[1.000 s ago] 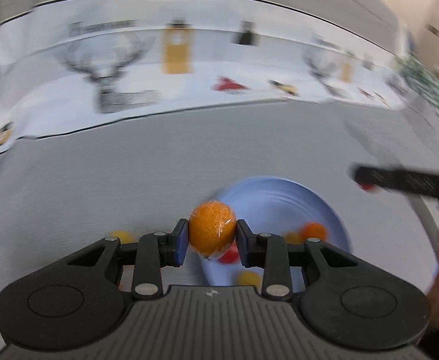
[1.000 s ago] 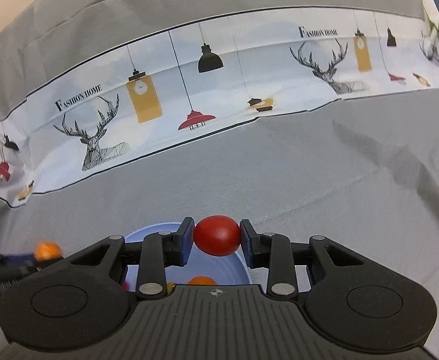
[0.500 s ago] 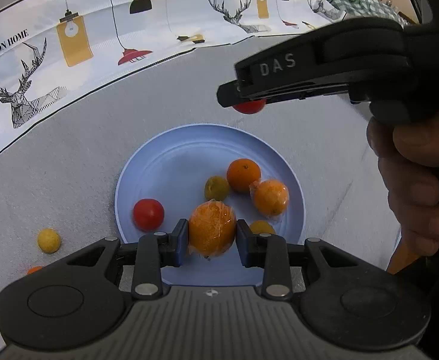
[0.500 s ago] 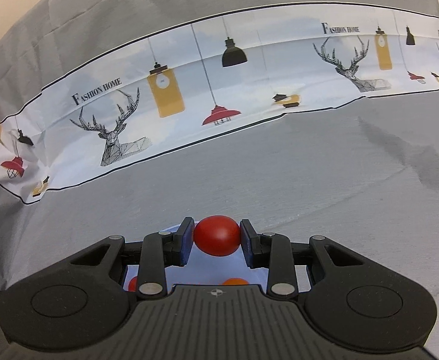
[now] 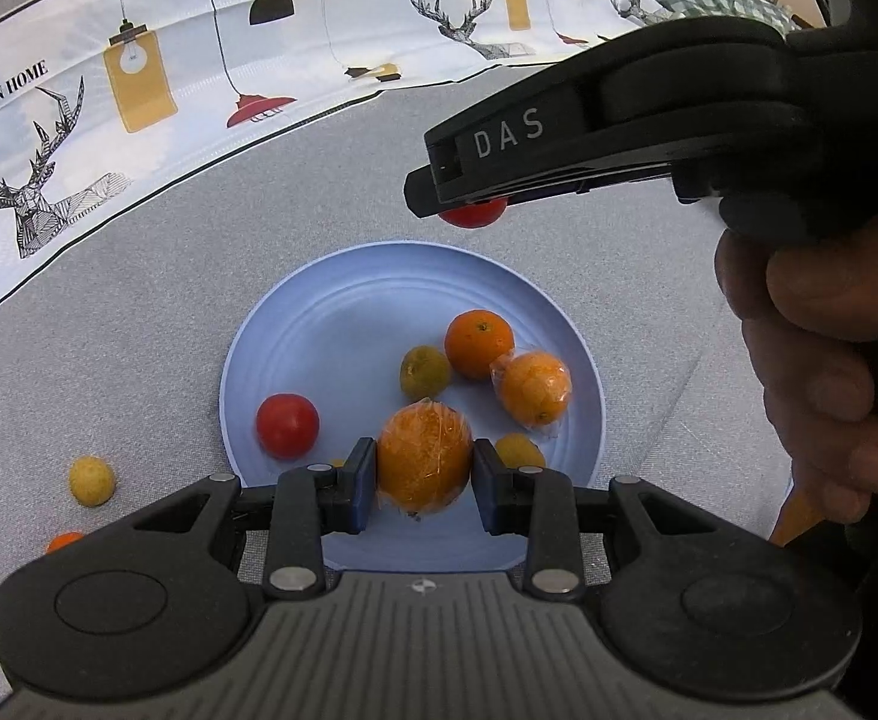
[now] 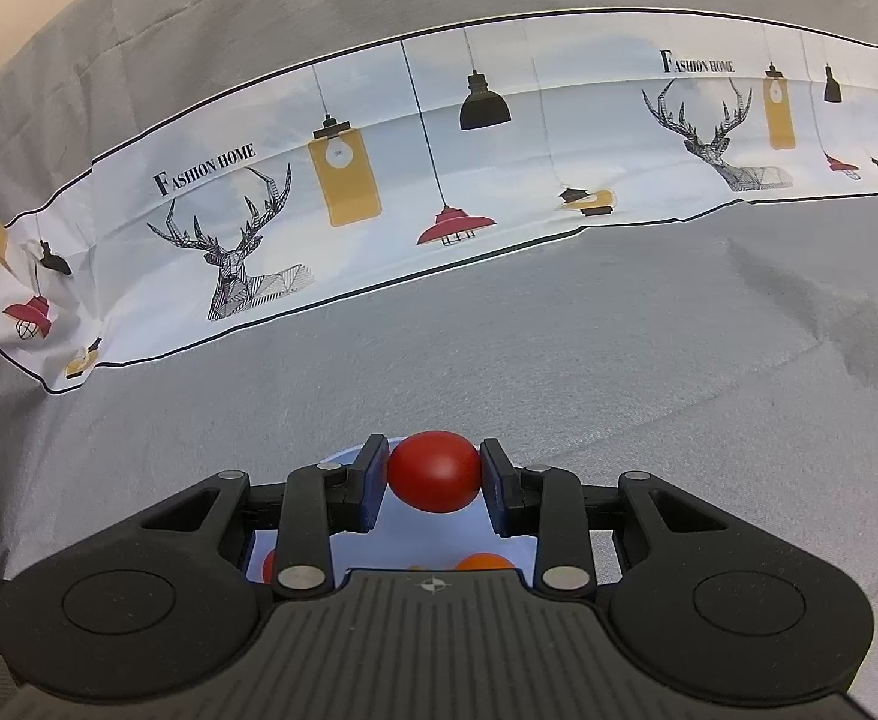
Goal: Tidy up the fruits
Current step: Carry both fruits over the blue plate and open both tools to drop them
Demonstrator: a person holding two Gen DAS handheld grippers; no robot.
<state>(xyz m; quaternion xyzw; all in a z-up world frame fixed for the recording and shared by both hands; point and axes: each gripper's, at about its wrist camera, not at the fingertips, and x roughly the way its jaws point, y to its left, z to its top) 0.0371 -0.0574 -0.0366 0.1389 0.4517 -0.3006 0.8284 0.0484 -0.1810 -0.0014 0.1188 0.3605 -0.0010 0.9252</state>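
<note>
Left wrist: wrapped orange [image 5: 424, 459] over plate [image 5: 343, 300]

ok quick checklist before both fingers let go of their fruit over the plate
1. Left gripper holds the plastic-wrapped orange between its fingers: ok.
2. Right gripper holds the round red tomato squarely: ok.
3. Wrapped orange is over the round light blue plate: ok.
4. Red tomato is over the plate: cannot tell; in the left wrist view it hangs at or just past the far rim.
5. Free landing space on the plate: ok, the far left part is bare, while the fruit already there sits toward the near and right side.
6. All fruit collected: not ok, a small yellow fruit and a small orange fruit lie on the grey cloth.
</note>
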